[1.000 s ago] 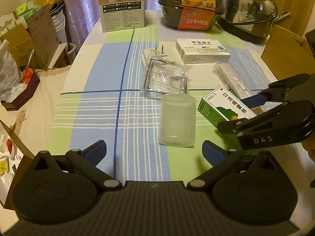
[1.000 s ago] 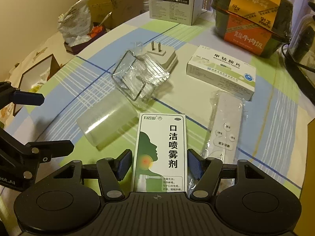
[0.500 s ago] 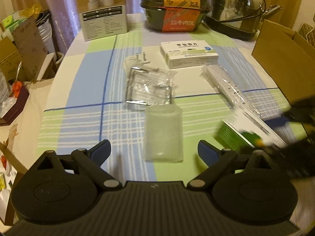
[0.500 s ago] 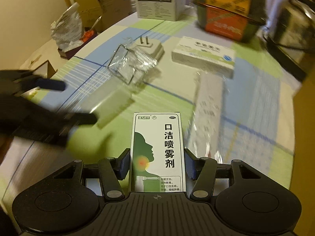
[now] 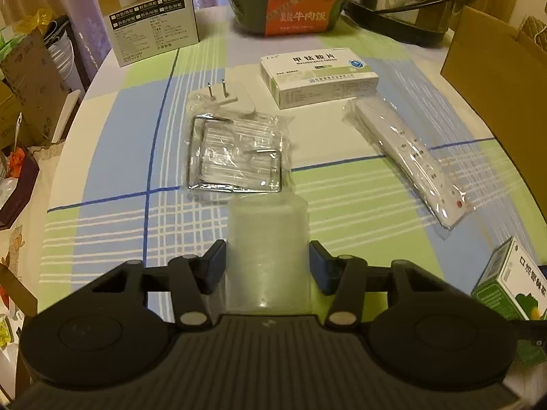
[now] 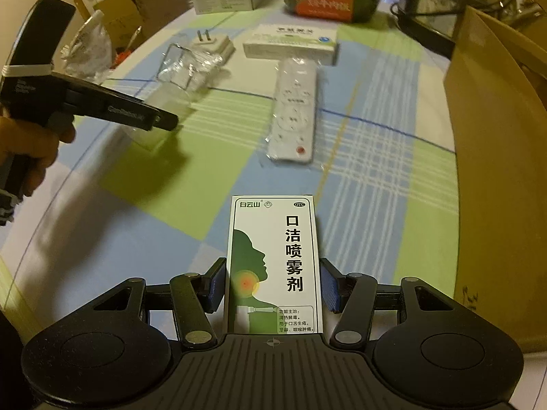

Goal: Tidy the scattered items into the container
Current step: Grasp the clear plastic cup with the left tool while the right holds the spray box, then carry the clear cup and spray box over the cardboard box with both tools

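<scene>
A frosted plastic cup (image 5: 266,249) lies on its side between the blue pads of my left gripper (image 5: 267,264), which is shut on it. My right gripper (image 6: 273,280) is shut on a green and white spray box (image 6: 273,263) and holds it above the tablecloth. The same box (image 5: 509,280) shows at the right edge of the left wrist view. On the cloth lie a wire rack in plastic wrap (image 5: 236,157), a white plug adapter (image 5: 225,99), a white medicine box (image 5: 318,77) and a bagged remote (image 5: 410,164). An open cardboard box (image 6: 495,136) stands at the right.
A printed product carton (image 5: 154,17), a sleeved food bowl (image 5: 290,0) and a kettle (image 5: 410,0) stand along the far edge. Boxes and bags (image 5: 27,78) crowd the floor past the left edge. A hand (image 6: 24,150) holds the left gripper's grip.
My left gripper has moved forward over the cup and shut on it. The right gripper has lifted the spray box off the cloth and carried it right, toward the cardboard box.
</scene>
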Demonstrator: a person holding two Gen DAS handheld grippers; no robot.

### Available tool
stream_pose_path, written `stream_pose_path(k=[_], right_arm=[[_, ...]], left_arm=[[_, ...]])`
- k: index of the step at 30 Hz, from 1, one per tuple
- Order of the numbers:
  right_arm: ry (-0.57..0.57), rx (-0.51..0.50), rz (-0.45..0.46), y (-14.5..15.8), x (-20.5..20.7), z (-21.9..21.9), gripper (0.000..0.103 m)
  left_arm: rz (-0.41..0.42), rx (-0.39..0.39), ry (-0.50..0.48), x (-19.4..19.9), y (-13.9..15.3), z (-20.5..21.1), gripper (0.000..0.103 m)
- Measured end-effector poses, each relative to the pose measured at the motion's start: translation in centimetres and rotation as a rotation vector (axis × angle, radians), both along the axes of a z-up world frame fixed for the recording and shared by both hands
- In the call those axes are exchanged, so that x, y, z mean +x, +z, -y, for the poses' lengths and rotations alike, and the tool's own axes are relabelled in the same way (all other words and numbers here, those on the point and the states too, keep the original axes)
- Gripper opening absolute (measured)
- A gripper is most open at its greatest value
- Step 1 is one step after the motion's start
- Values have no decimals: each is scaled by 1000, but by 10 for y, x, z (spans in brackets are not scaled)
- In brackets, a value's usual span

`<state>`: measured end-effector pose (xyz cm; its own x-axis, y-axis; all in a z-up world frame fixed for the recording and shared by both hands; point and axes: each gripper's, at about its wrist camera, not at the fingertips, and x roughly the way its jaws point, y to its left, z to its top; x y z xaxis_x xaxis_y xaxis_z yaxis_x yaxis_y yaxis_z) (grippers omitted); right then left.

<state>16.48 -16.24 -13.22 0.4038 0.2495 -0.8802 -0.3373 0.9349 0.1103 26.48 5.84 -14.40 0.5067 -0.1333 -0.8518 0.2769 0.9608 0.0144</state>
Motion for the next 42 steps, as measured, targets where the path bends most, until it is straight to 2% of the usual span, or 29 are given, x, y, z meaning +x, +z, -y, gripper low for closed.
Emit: stream_pose_path(k=[9, 17, 29, 35, 42], right_arm=[[31, -17, 10, -7, -5, 2, 58], [84, -84, 34, -10, -10, -6, 58], [53, -65, 19, -8, -12, -3, 58], [27, -46, 44, 10, -24, 6, 58], [-24, -16, 106, 52, -42, 23, 58]], left_arm=[[-29, 31, -126, -36, 3, 25, 46], [-22, 53, -143, -40, -1, 32, 50], [-51, 28, -133, -45, 6, 33, 46], [-47, 5, -125, -61, 26, 37, 46], [-9, -9, -136, -86, 64, 49, 46]])
